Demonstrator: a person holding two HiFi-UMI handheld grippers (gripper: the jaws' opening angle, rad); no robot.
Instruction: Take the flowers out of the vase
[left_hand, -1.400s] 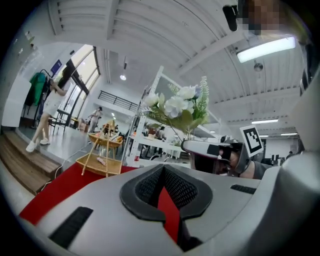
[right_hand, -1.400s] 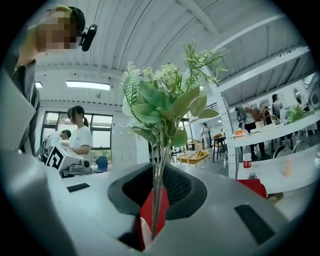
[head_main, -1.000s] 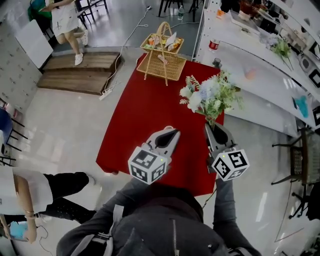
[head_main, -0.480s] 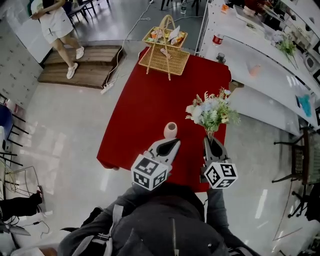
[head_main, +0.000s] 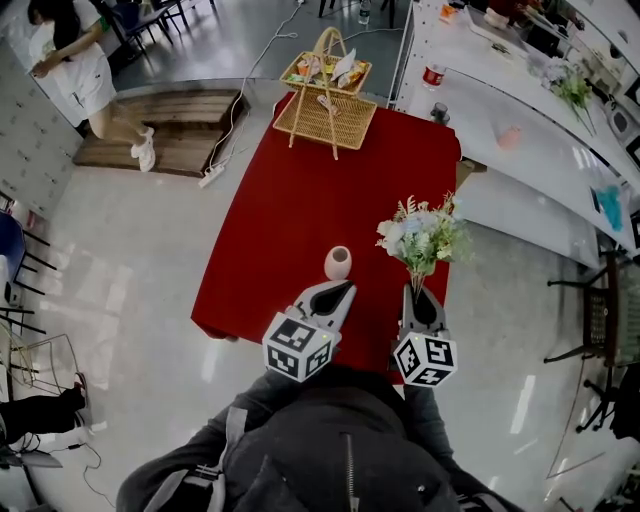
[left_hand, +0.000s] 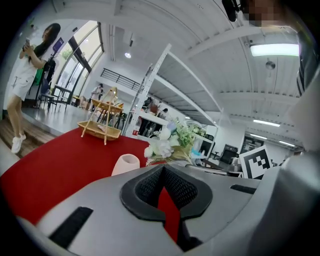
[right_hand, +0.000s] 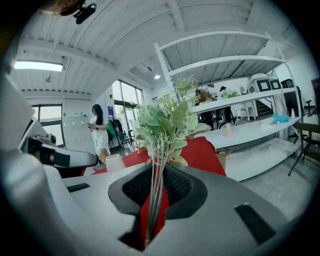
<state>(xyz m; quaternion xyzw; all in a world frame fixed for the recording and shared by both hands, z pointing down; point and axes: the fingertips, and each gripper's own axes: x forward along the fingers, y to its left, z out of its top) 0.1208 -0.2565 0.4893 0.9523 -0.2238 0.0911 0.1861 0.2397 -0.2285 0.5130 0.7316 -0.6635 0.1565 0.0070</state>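
A bunch of white and green flowers (head_main: 422, 237) hangs over the right side of the red table (head_main: 300, 190). My right gripper (head_main: 417, 297) is shut on its thin green stems. In the right gripper view the stems (right_hand: 156, 185) run up between the jaws to the leaves (right_hand: 165, 120). A small pale pink vase (head_main: 338, 263) stands upright on the cloth with nothing in it, just beyond my left gripper (head_main: 338, 290) and left of the flowers. My left gripper (left_hand: 162, 170) is shut with nothing in it; the vase (left_hand: 126, 164) stands just past its tip.
A wicker basket (head_main: 325, 100) with small items stands at the table's far end. A long white counter (head_main: 520, 140) runs along the right. A person (head_main: 70, 70) stands at the back left near a wooden platform (head_main: 160, 140). Shiny floor surrounds the table.
Both grippers have sunk and drawn nearer the table's near edge, the right one carrying the flowers down. The vase has come into view beyond the left gripper. The far person walked left.
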